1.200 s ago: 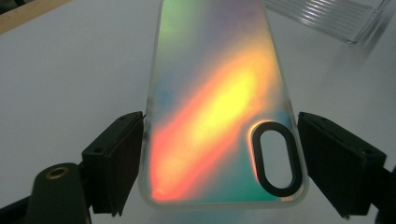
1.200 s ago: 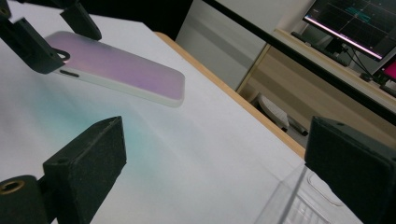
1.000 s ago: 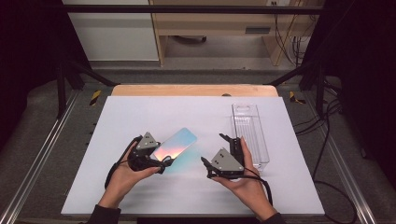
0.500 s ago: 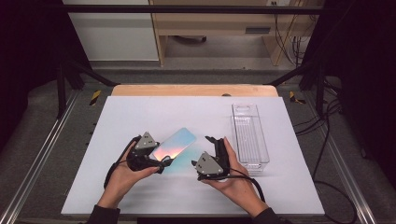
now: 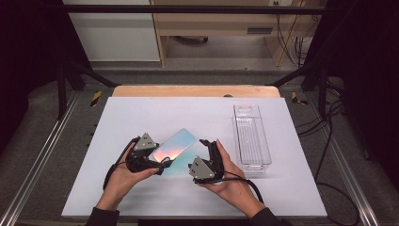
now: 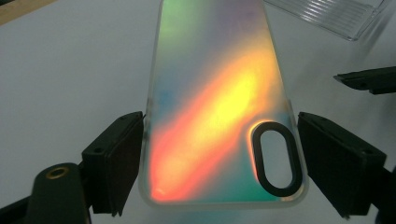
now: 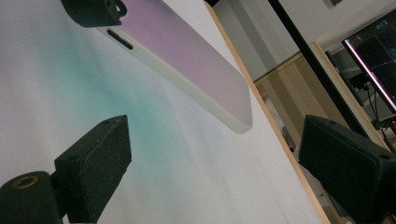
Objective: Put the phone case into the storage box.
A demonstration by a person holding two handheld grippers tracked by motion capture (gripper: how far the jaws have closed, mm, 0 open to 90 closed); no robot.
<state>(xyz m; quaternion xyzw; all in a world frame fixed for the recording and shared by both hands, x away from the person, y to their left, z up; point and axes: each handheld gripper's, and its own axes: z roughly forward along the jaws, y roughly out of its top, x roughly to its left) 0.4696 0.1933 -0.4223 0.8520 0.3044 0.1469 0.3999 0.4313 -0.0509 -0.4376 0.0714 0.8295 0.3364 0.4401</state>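
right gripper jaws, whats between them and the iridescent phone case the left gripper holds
Nothing but bare white table: in the right gripper view the right gripper stands open, short of the iridescent phone case.

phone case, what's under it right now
The phone case is held at its camera end in the left gripper. Below it lies the white table, tinted teal beneath its raised far end. The patch right under the held end is covered.
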